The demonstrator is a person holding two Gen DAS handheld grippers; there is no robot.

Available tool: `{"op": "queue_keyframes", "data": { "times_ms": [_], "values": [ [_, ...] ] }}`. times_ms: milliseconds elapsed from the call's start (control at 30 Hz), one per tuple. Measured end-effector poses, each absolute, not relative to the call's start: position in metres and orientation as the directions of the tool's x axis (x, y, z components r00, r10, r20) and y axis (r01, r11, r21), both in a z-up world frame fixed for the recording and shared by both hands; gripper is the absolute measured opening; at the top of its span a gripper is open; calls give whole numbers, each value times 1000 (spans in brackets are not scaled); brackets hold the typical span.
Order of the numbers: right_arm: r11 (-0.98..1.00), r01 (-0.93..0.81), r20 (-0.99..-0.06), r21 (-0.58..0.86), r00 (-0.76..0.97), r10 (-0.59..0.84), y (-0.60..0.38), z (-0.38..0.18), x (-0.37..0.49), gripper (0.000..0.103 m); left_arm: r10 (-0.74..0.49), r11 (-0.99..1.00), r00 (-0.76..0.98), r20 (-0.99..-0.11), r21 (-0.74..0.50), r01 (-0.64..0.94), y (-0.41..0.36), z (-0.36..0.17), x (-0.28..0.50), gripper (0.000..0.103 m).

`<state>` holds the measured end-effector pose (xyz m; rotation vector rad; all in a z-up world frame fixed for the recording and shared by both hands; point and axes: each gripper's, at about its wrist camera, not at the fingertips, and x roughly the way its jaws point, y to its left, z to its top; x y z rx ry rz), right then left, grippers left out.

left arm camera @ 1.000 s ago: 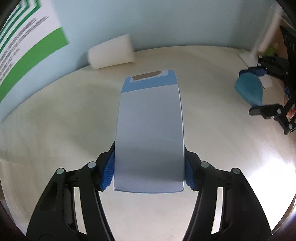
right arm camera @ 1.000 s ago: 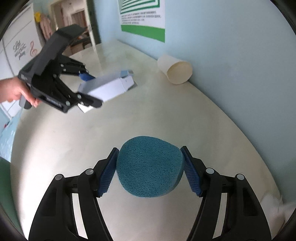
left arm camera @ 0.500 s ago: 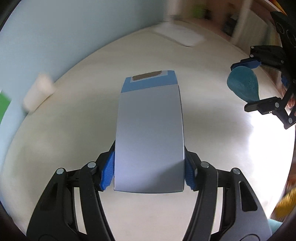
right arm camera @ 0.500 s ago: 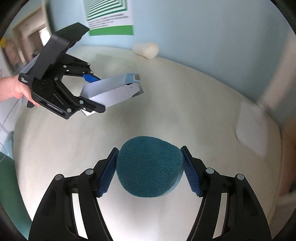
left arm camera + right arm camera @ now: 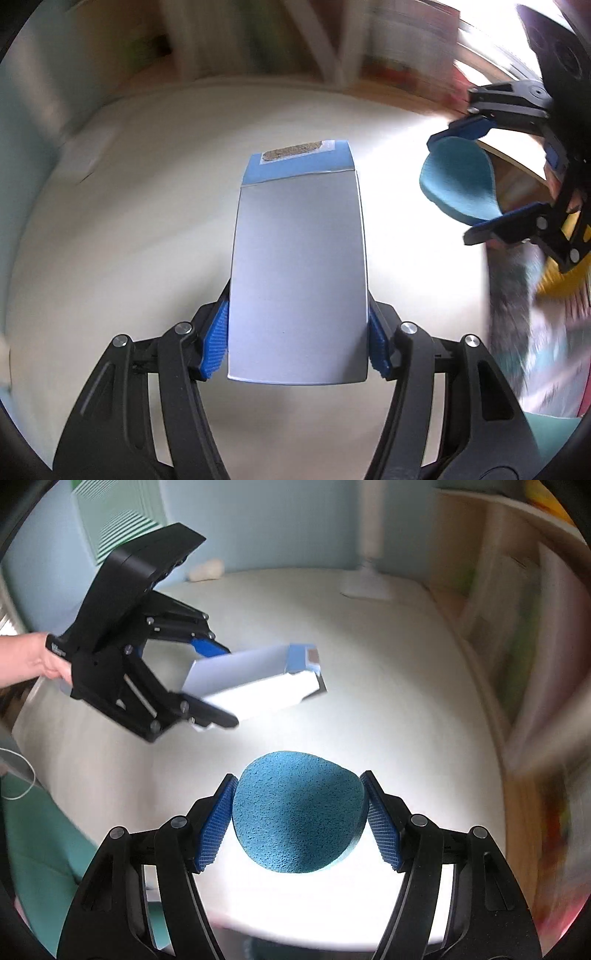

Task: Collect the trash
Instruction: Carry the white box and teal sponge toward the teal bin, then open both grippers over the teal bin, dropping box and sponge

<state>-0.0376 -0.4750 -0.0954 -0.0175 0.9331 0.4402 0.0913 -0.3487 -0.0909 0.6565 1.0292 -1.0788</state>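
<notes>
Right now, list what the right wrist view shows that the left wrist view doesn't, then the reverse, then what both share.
Right wrist only: the person's hand gripping the left tool, a green striped poster on the wall, and a pale cup lying by the wall.
Left wrist only: the brown strip on the box's blue end, seen square-on.
Both: the grey box clamped in the left tool, the blue sponge clamped in the right tool, and the pale table.
</notes>
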Motion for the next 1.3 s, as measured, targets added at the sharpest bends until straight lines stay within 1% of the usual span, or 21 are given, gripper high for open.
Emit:
{"op": "queue_keyframes", "data": {
  "times_ms": [100, 133, 200, 300, 400, 500, 733, 833, 900, 967, 1033, 1067, 1200, 1300],
  "values": [
    [941, -272, -782, 200, 534, 321, -501, -104, -92, 68, -408, 260, 40, -912, -74, 963, -392, -94, 46, 58],
    [946, -245, -782, 214, 538, 316, -508, -106, -110, 68, -412, 219, 4, -911, -94, 971, -404, -91, 14, 58],
    [956, -184, -786, 230, 543, 294, -525, -115, -150, 68, -411, 173, -24, -911, -104, 979, -424, -95, -10, 58],
    [959, -91, -796, 268, 540, 274, -547, -133, -207, 68, -393, 83, -80, -916, -122, 989, -448, -102, -73, 58],
    [952, -17, -804, 306, 530, 268, -557, -154, -249, 68, -366, 26, -113, -924, -132, 991, -440, -100, -132, 58],
    [936, 43, -812, 350, 511, 280, -566, -178, -286, 68, -323, -15, -149, -935, -152, 988, -451, -124, -164, 58],
    [875, 173, -815, 453, 477, 328, -570, -252, -324, 68, -176, -42, -217, -960, -213, 976, -476, -209, -213, 58],
    [846, 219, -813, 486, 469, 345, -572, -285, -335, 69, -134, -50, -234, -963, -230, 972, -477, -234, -234, 58],
    [845, 244, -826, 476, 454, 335, -573, -303, -340, 70, -106, -67, -241, -965, -235, 970, -483, -250, -244, 59],
    [829, 278, -834, 485, 430, 344, -576, -319, -346, 76, -80, -76, -227, -971, -221, 972, -490, -267, -256, 61],
    [823, 306, -842, 479, 425, 332, -580, -327, -352, 85, -57, -76, -227, -972, -222, 972, -491, -277, -261, 74],
    [818, 313, -840, 482, 431, 331, -582, -329, -354, 86, -51, -71, -223, -974, -219, 973, -491, -279, -262, 77],
    [805, 336, -836, 489, 443, 323, -589, -328, -361, 88, -49, -55, -203, -978, -200, 978, -482, -275, -257, 78],
    [808, 319, -823, 496, 469, 320, -591, -310, -360, 88, -72, -32, -196, -978, -194, 980, -471, -258, -245, 78]
  ]
}}
